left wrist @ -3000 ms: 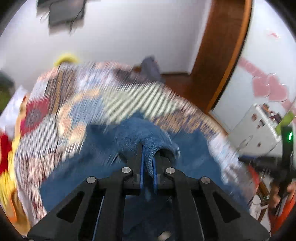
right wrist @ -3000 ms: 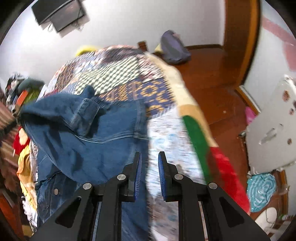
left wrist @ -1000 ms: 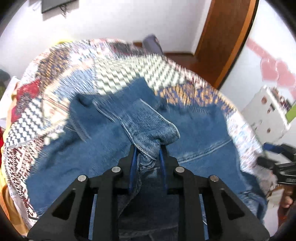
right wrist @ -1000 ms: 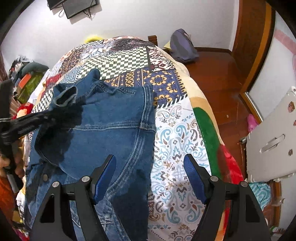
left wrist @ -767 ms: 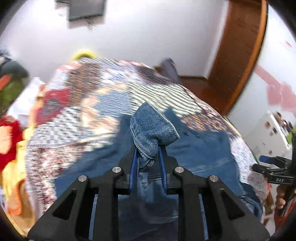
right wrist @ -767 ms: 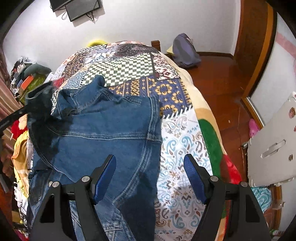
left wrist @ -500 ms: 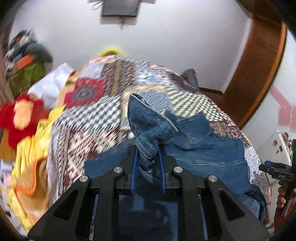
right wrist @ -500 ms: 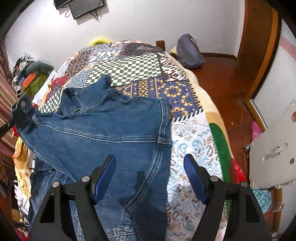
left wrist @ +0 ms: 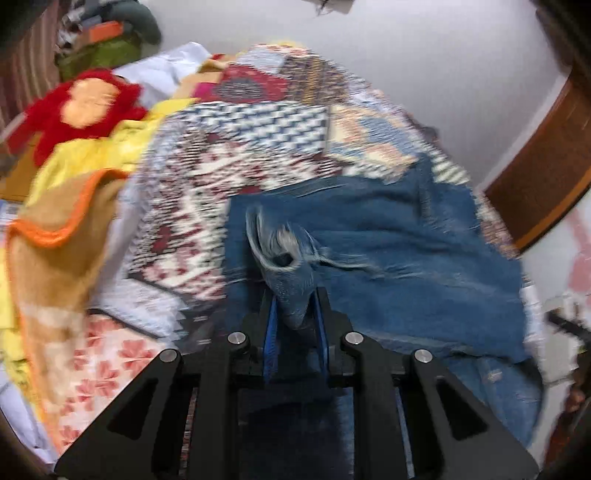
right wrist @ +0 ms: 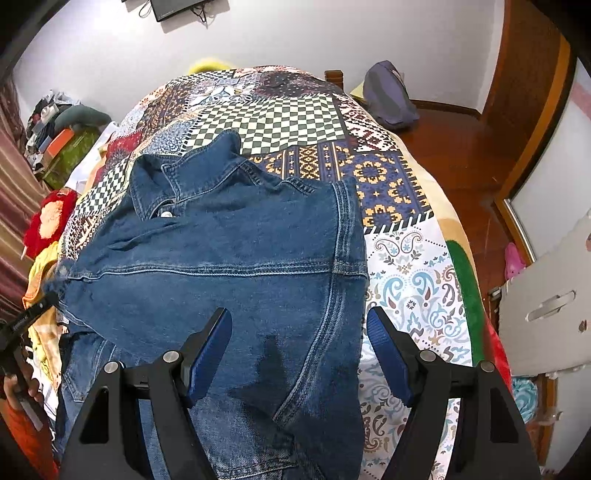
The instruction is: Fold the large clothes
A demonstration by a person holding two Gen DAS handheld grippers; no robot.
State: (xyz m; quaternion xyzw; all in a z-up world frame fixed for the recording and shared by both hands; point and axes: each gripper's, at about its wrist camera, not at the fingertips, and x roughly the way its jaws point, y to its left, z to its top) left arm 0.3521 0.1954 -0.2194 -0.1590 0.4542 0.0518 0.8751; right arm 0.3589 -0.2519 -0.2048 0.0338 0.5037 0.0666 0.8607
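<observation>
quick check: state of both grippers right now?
Left gripper: shut on a bunched fold of the denim jacket.
Right gripper: open, holding nothing, poised over the jacket on the patchwork quilt.

A bed (right wrist: 406, 240) covered by a patchwork quilt (right wrist: 280, 118) fills the room's middle. White walls (right wrist: 295, 33) rise at the far end, with a dark screen (right wrist: 177, 8) mounted high. To the right lie a glossy wooden floor (right wrist: 465, 147) and a brown wooden door frame (right wrist: 532, 74). A grey bag (right wrist: 389, 96) rests on the far floor. Piled clutter (right wrist: 55, 129) lines the left side.
</observation>
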